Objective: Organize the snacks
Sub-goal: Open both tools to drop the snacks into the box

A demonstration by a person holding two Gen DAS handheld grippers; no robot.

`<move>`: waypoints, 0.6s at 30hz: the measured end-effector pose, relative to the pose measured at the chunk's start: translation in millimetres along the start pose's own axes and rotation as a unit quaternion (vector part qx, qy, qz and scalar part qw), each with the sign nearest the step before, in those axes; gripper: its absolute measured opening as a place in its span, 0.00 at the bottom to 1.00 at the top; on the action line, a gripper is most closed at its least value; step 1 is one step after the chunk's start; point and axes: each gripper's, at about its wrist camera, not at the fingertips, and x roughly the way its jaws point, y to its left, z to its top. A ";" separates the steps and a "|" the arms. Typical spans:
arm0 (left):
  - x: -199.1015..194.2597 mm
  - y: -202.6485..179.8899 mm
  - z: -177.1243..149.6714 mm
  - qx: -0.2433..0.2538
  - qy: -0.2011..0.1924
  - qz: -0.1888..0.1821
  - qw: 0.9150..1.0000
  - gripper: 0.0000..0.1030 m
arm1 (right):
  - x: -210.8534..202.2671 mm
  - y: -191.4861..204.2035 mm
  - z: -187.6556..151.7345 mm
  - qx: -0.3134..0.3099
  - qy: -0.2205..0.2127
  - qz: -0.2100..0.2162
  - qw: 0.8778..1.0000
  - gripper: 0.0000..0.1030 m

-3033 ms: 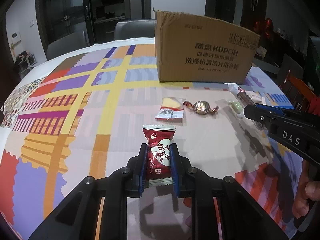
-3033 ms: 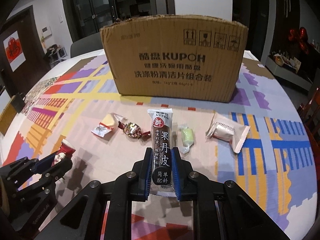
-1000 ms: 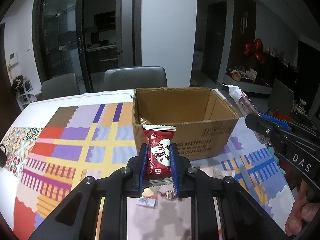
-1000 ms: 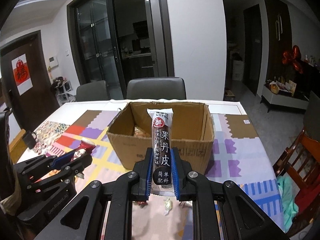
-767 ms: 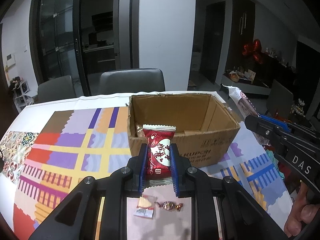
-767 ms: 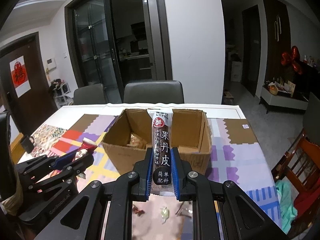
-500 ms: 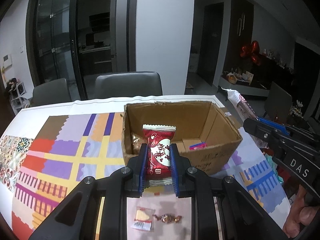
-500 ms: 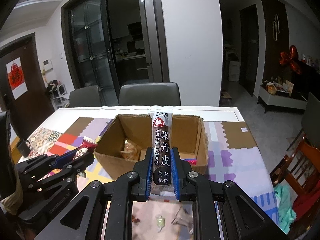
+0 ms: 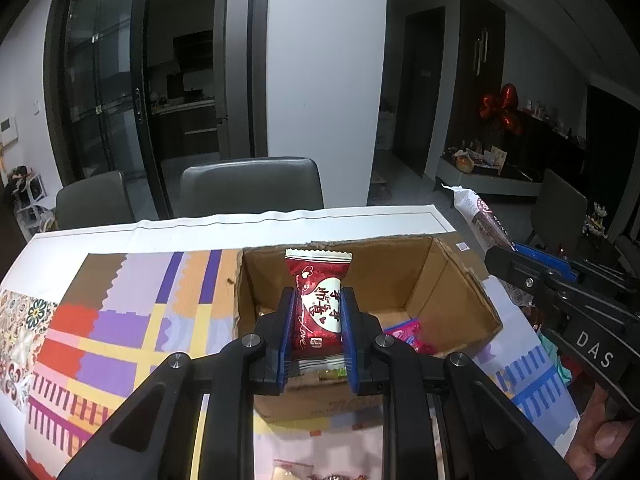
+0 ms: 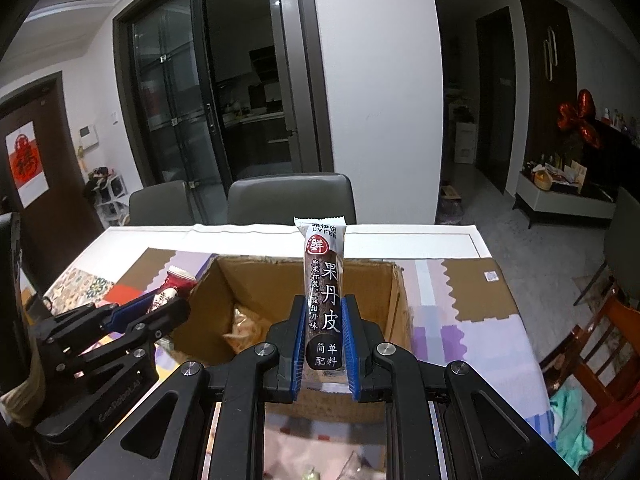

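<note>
Two grippers: both are raised above the table, each clamped on one snack, side by side over the box.
Left gripper [image 9: 318, 330]: its blue-padded black fingers are closed on a red heart-printed foil snack packet [image 9: 319, 300], which stands upright between them with its crimped white top edge uppermost.
Right gripper [image 10: 323, 344]: its jaws pinch the lower end of a long dark stick-shaped fruit-leather wrapper with white Chinese lettering [image 10: 323, 292], held upright, most of its length sticking out above the pads.
Box: an open brown cardboard carton [image 9: 456, 292] sits on the table directly below and ahead of both grippers, its flaps cut away.
Box contents: a pink wrapped snack [image 9: 406, 334] lies on the floor near the right wall; a crinkled pale orange packet [image 10: 244, 326] lies by the left wall.
Table: a tablecloth of bright patchwork colour blocks [image 9: 120, 320] covers it, the carton resting on top.
Loose snacks: a few small wrapped pieces lie on the cloth on the near side of the carton, mostly hidden by the gripper frames.
Background: two grey upholstered chairs [image 9: 250, 186] stand at the far edge of the table.
</note>
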 end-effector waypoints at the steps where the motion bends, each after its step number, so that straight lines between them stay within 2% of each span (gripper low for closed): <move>1: 2.5 -0.2 1.8 0.001 0.000 0.001 1.000 0.21 | 2.1 0.3 0.3 0.000 0.000 -0.001 1.000 0.18; 18: 42.5 0.2 11.2 0.001 0.011 0.001 1.000 0.22 | 37.5 -7.5 8.6 0.001 0.013 -0.005 1.000 0.18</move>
